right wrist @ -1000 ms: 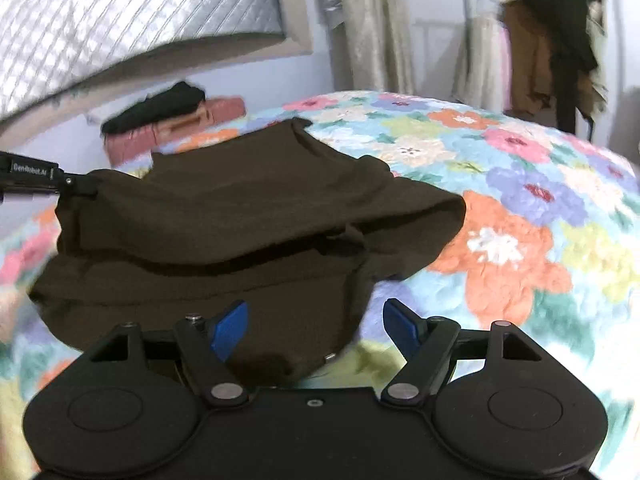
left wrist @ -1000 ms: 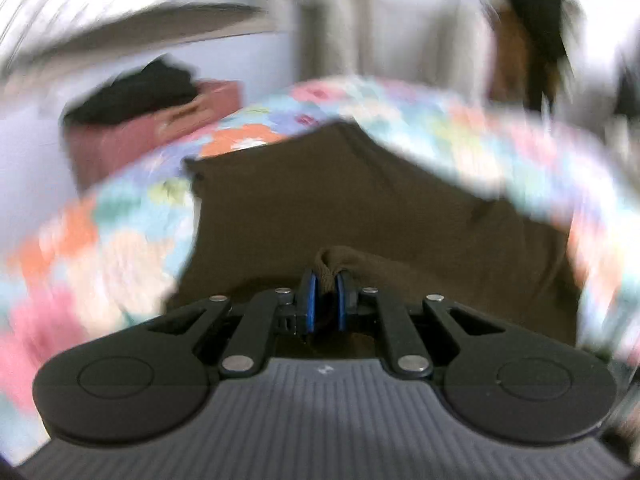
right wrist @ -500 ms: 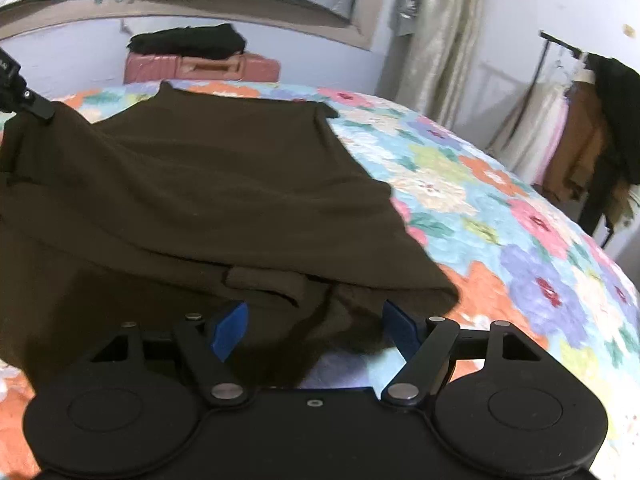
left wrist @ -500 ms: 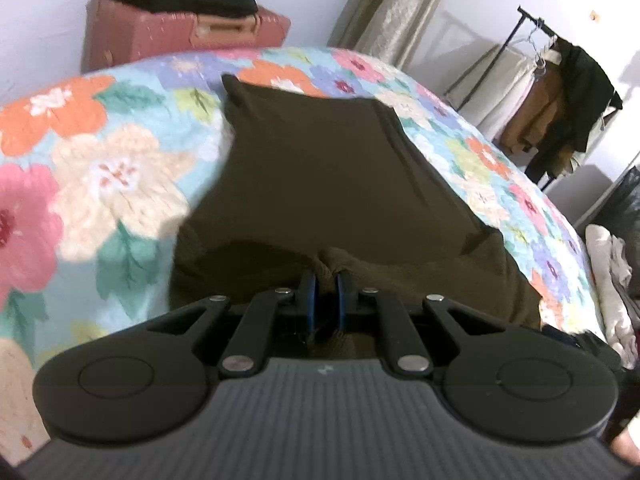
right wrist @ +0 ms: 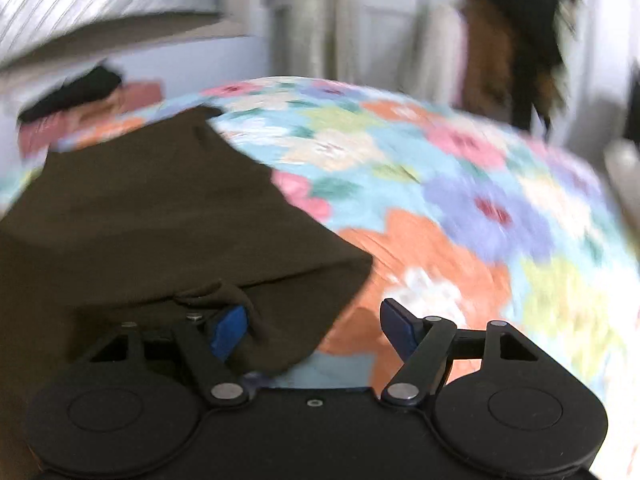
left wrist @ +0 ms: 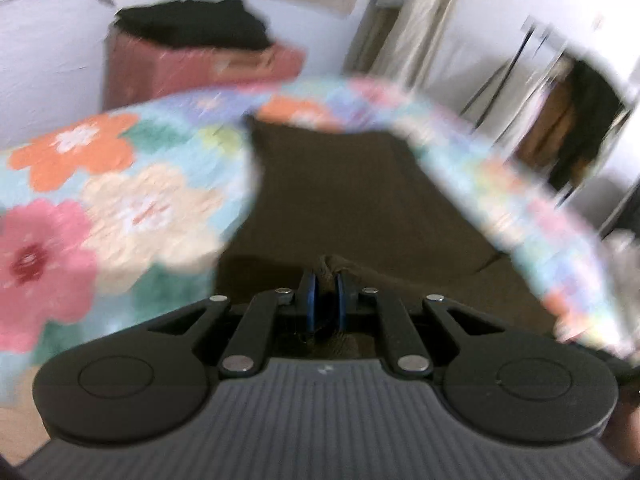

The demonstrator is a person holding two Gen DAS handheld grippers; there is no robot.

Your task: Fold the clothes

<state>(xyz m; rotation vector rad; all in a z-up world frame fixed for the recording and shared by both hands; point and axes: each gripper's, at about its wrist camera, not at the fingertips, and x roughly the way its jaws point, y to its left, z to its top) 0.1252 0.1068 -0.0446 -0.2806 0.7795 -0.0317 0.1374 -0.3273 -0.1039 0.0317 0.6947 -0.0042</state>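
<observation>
A dark brown garment [left wrist: 352,200] lies on a flowered bedspread [left wrist: 120,200]. My left gripper [left wrist: 325,292] is shut on a bunched edge of the garment at its near end. In the right wrist view the same garment [right wrist: 160,216] lies at the left, folded, its near corner draped over my left blue pad [right wrist: 229,332]. My right gripper [right wrist: 312,328] is open, with bedspread [right wrist: 460,208] showing between the fingers. Both views are blurred by motion.
A pink suitcase [left wrist: 192,68] with black clothes [left wrist: 192,26] on top stands by the wall behind the bed. A clothes rack with hanging garments [right wrist: 512,40] stands at the right. Curtains [left wrist: 404,20] hang at the back.
The left gripper keeps its hold on the garment's edge and has swung. The right gripper has moved right, so the garment now sits at its left side, still open.
</observation>
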